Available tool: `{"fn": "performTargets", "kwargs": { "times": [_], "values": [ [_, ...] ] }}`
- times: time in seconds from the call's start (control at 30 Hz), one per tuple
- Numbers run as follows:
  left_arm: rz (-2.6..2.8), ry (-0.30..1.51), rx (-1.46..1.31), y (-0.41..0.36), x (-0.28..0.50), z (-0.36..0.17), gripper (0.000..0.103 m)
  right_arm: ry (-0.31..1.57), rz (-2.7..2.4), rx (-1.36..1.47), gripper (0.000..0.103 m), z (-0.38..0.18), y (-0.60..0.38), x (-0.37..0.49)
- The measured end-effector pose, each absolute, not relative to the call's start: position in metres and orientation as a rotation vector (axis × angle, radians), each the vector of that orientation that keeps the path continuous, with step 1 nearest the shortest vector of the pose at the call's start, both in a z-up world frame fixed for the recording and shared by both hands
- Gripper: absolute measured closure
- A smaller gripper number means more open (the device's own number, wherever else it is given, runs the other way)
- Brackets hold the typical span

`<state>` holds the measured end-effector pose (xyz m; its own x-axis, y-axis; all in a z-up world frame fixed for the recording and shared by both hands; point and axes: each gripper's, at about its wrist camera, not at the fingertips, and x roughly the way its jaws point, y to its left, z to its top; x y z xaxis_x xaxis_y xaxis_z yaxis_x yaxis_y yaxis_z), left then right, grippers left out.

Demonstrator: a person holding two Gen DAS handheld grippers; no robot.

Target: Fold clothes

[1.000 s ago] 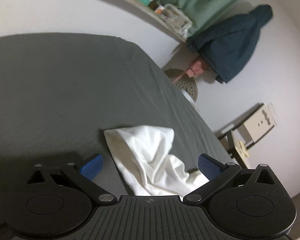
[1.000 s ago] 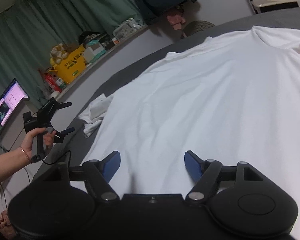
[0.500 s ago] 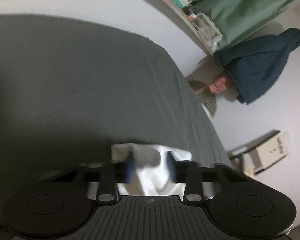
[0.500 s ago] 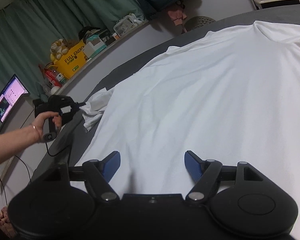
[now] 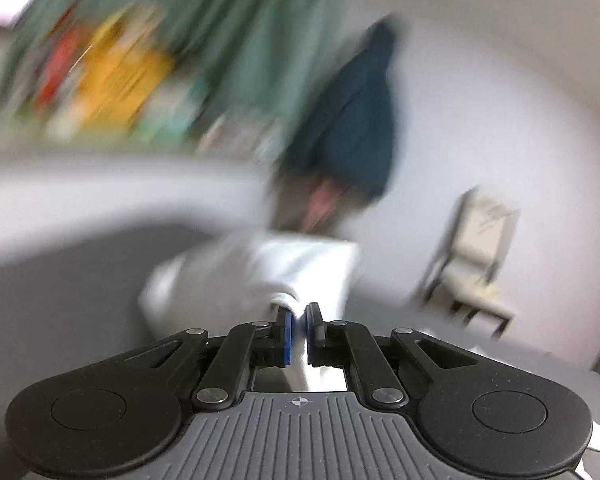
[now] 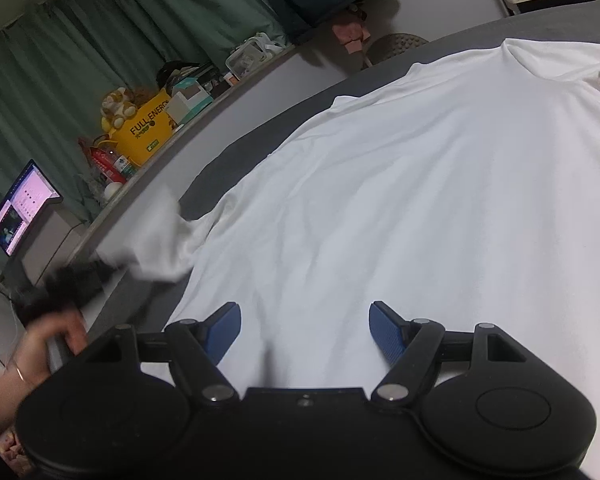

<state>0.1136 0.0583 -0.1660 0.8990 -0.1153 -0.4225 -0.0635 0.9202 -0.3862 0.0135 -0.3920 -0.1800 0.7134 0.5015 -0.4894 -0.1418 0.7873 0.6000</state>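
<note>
Left hand-held gripper (image 5: 299, 334): blue pads drawn close together, pinching a bunch of white sleeve (image 5: 284, 272) cloth between them. Cloth rises out of the pads and spreads toward the far side. Left wrist view heavily motion-blurred; background detail smeared.

From the right wrist view, the left hand (image 6: 40, 352) sits at the near left, fingers wrapped round the grey handle of its tool, wrist bare with a thin bracelet. Tool head blurred, at the bed edge. The sleeve (image 6: 160, 236) is lifted off the bed there, stretched leftward from the shirt body.

Right hand-held gripper (image 6: 305, 330): pads stand wide apart, nothing between them. It angles downward over the near part of the white shirt (image 6: 420, 200); whether it touches the cloth cannot be told.

White shirt lies spread mostly flat on the dark grey bed (image 6: 236, 156), collar toward the far right, light wrinkles across the middle.

Far left: green curtain (image 6: 100, 52), cluttered ledge with a yellow bag (image 6: 144, 128), a lit screen (image 6: 22, 208). Dark jacket (image 5: 356, 120) hangs on the far wall.
</note>
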Motion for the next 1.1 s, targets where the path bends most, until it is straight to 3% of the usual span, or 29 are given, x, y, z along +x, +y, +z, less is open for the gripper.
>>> {"fn": "performTargets", "kwargs": {
  "times": [0.1, 0.2, 0.27, 0.3, 0.37, 0.5, 0.6, 0.8, 0.97, 1.07, 1.1],
  "values": [
    [0.087, 0.633, -0.487, 0.074, 0.105, -0.208, 0.098, 0.688, 0.381, 0.545, 0.033, -0.176, -0.390, 0.011],
    [0.107, 0.633, -0.561, 0.091, 0.095, -0.220, 0.086, 0.686, 0.379, 0.538, 0.033, -0.172, -0.390, 0.010],
    [0.119, 0.530, -0.552, 0.097, 0.091, -0.207, 0.041, 0.687, 0.376, 0.533, 0.033, -0.171, -0.389, 0.010],
    [0.129, 0.465, -0.541, 0.101, 0.091, -0.198, 0.000, 0.689, 0.376, 0.530, 0.033, -0.170, -0.388, 0.010],
    [0.125, 0.358, -0.498, 0.110, 0.102, -0.181, 0.000, 0.695, 0.378, 0.522, 0.033, -0.170, -0.386, 0.010],
    [0.087, 0.398, -0.279, 0.125, 0.177, -0.156, 0.000, 0.709, 0.384, 0.494, 0.033, -0.170, -0.383, 0.008],
    [0.069, 0.431, 0.017, 0.116, 0.234, -0.137, 0.000, 0.711, 0.379, 0.476, 0.033, -0.168, -0.385, 0.007],
    [-0.335, 0.442, 0.901, 0.080, 0.278, -0.123, 0.000, 0.732, 0.356, 0.519, 0.033, -0.176, -0.395, 0.012],
    [-0.642, 0.529, 1.290, 0.067, 0.283, -0.138, 0.001, 0.734, 0.367, 0.494, 0.031, -0.179, -0.393, 0.013],
    [-0.699, 0.579, 1.507, 0.061, 0.283, -0.159, 0.023, 0.733, 0.373, 0.497, 0.031, -0.179, -0.394, 0.013],
    [-0.708, 0.596, 1.591, 0.059, 0.275, -0.169, 0.036, 0.732, 0.374, 0.504, 0.031, -0.179, -0.394, 0.013]
  ]
}}
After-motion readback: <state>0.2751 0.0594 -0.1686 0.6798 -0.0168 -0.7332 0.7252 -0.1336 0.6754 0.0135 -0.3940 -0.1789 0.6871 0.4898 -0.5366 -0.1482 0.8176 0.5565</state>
